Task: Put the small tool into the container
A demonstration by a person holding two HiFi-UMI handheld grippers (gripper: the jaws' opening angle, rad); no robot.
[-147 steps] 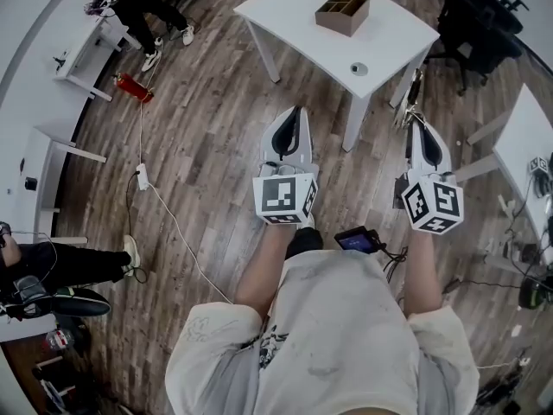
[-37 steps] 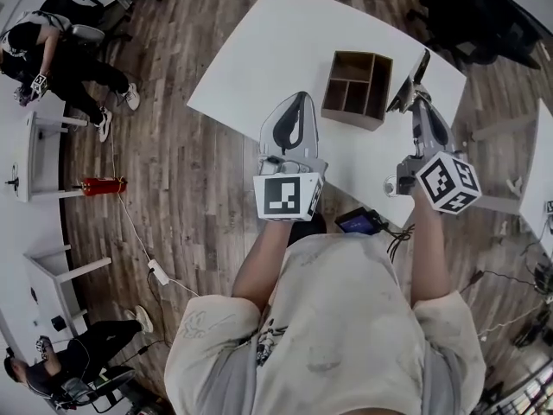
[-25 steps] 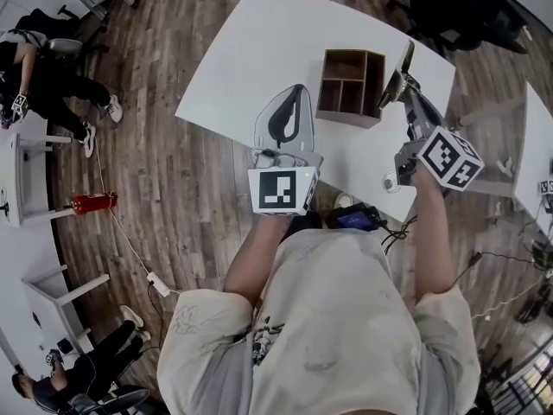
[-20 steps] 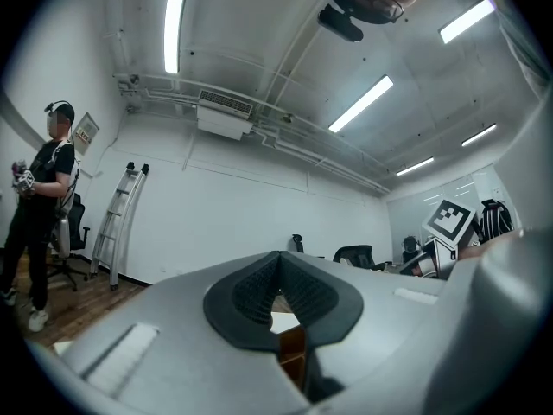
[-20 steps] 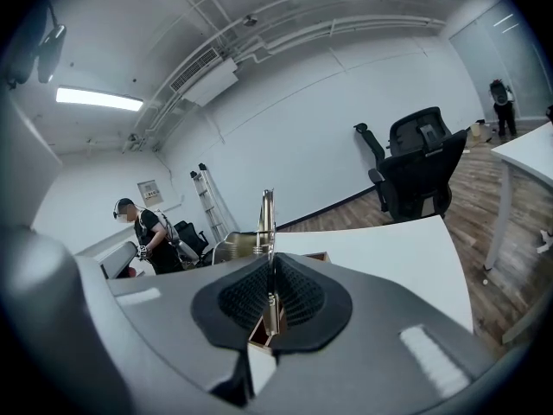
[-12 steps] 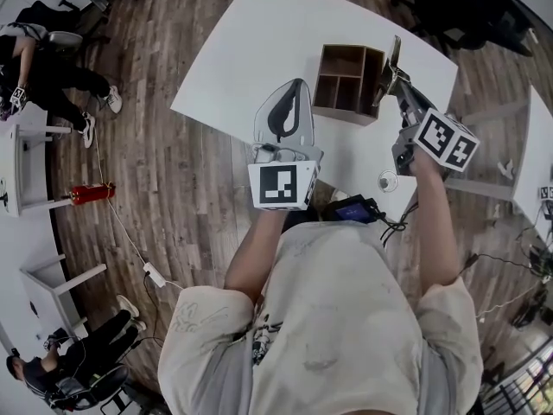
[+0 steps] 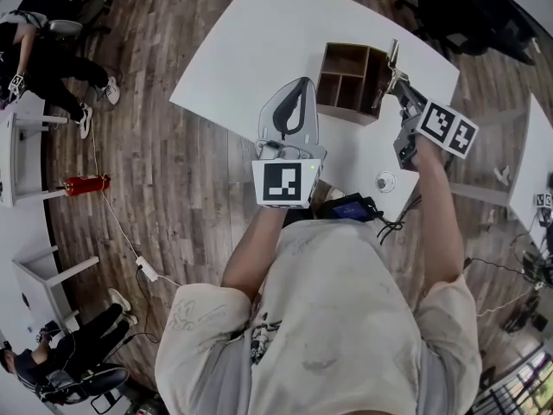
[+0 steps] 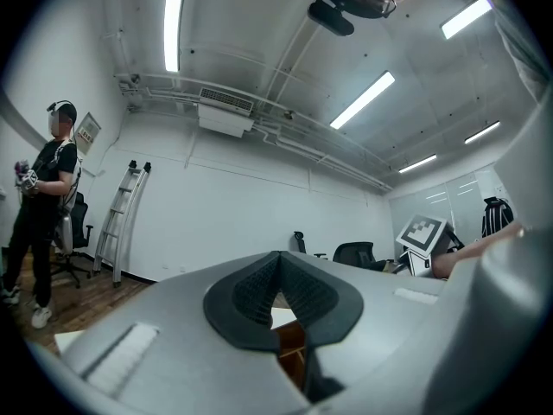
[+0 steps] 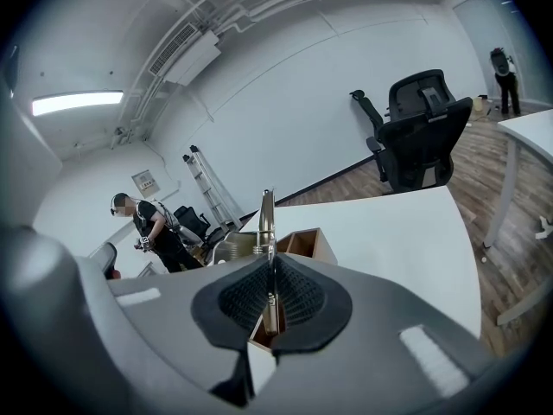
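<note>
One small tool (image 9: 266, 225), a slim metal strip, is pinched between the closed jaws of the right tongs (image 9: 271, 299), with most of its length standing up past their tips. In the head view it sits over the right side of the container (image 7: 349, 78), a brown wooden box split into open compartments; whether its end reaches inside cannot be told. The container rests on the white table (image 7: 259, 33), toward the person's side. The left tongs (image 7: 295, 89) hover near the container's left, over the table's near edge, jaws closed together with nothing in them. A small round object (image 7: 384, 181) lies on the table beside the right forearm. Beyond the table stands a black office chair (image 9: 421, 132), and a person (image 9: 154, 232) stands by the far wall.
</note>
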